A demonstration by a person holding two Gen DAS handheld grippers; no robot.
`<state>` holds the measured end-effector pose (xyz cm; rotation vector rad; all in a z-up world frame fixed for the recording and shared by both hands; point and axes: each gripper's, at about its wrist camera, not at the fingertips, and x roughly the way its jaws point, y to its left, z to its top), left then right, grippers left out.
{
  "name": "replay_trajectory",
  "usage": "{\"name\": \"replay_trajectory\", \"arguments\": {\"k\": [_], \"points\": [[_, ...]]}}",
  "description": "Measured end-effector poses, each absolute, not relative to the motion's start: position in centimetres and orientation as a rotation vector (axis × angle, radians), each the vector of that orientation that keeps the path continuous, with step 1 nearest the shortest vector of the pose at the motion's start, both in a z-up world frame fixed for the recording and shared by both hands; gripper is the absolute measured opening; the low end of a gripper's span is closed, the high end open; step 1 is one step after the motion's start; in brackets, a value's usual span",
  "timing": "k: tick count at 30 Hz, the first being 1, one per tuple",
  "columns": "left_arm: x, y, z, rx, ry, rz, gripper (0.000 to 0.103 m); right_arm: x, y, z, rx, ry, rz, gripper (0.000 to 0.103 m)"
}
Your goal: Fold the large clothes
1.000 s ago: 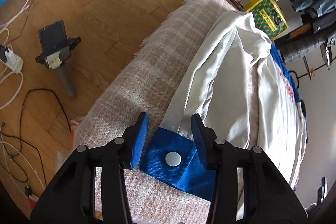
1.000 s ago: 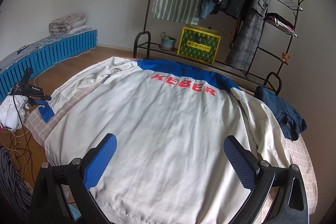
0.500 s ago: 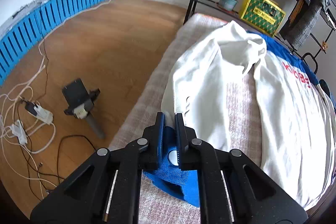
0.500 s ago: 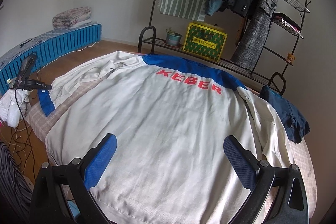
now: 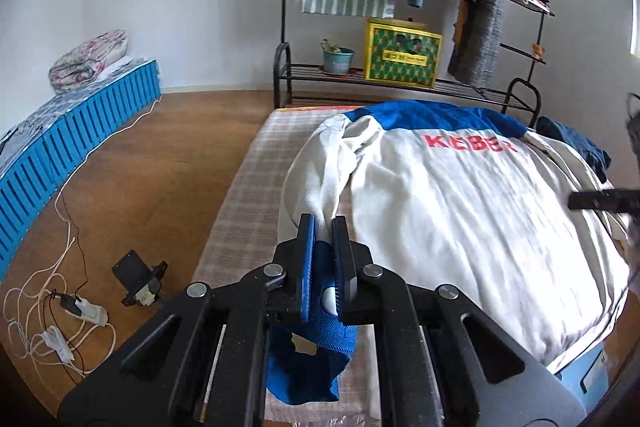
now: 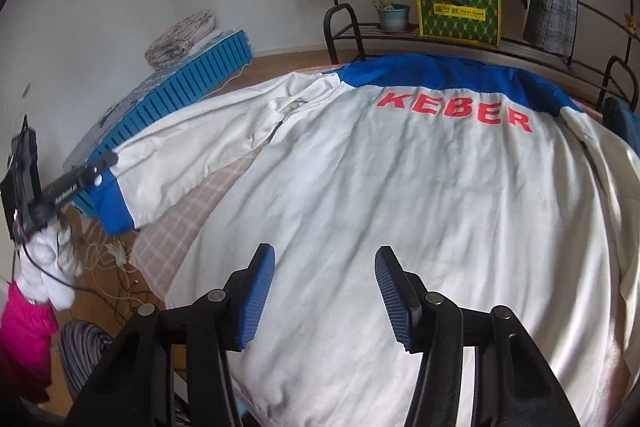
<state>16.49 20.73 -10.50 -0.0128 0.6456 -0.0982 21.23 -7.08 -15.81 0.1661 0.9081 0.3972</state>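
Since a second ago, our left gripper (image 5: 323, 227) has clamped onto the blue cuff (image 5: 316, 343) and raised it off the checked blanket (image 5: 240, 211), so the sleeve (image 6: 192, 155) is now hanging in the air between cuff and shoulder. We are pinching that cuff tight between the pads, its white snap button showing just behind them, and the loose blue end is drooping below the fingers. Our right gripper (image 6: 325, 285) has dropped closer over the lower back of the jacket (image 6: 400, 207); its jaws are closing, half spread, with only flat white cloth beneath them and nothing pinched between the pads. We are seeing the jacket lying back-up across the bed, covering most of the blanket, red lettering reading KEBER under the blue shoulder band. A dark blue garment (image 5: 576, 143) is lying at the far right edge of the bed. Beyond the bed, a clothes rack (image 5: 400, 83) is standing against the wall, carrying a yellow box (image 5: 402, 57) and a plant pot (image 5: 338, 59).
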Motion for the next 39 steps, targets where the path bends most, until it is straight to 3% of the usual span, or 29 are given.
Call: {"name": "replay_trajectory", "arguments": {"k": [15, 28, 29, 30, 32, 33, 34, 39], "points": [[15.1, 20.2, -9.4, -0.064, 0.640, -0.123, 0.006, 41.7, 2.3, -20.8, 0.513, 1.043, 0.587, 0.051], [15.0, 20.2, -9.2, -0.057, 0.626, -0.158, 0.006, 50.5, 7.1, -25.6, 0.686, 1.120, 0.572, 0.051], [15.0, 20.2, -9.2, -0.053, 0.626, -0.157, 0.006, 50.9, 7.4, -25.6, 0.697, 1.123, 0.572, 0.046], [14.9, 20.2, -9.1, -0.051, 0.625, -0.157, 0.006, 51.4, 7.7, -25.7, 0.705, 1.127, 0.574, 0.034], [14.7, 20.3, -9.1, -0.055, 0.627, -0.158, 0.006, 52.3, 8.4, -25.4, 0.708, 1.122, 0.586, 0.024], [14.5, 20.3, -9.2, -0.057, 0.628, -0.159, 0.006, 52.5, 8.6, -25.2, 0.703, 1.113, 0.593, 0.010], [14.4, 20.2, -9.2, -0.057, 0.630, -0.160, 0.006, 52.7, 8.8, -24.7, 0.684, 1.098, 0.589, 0.004], [13.6, 18.9, -9.0, -0.026, 0.635, -0.195, 0.006, 52.3, 9.1, -20.9, 0.511, 1.034, 0.549, 0.000]]}}
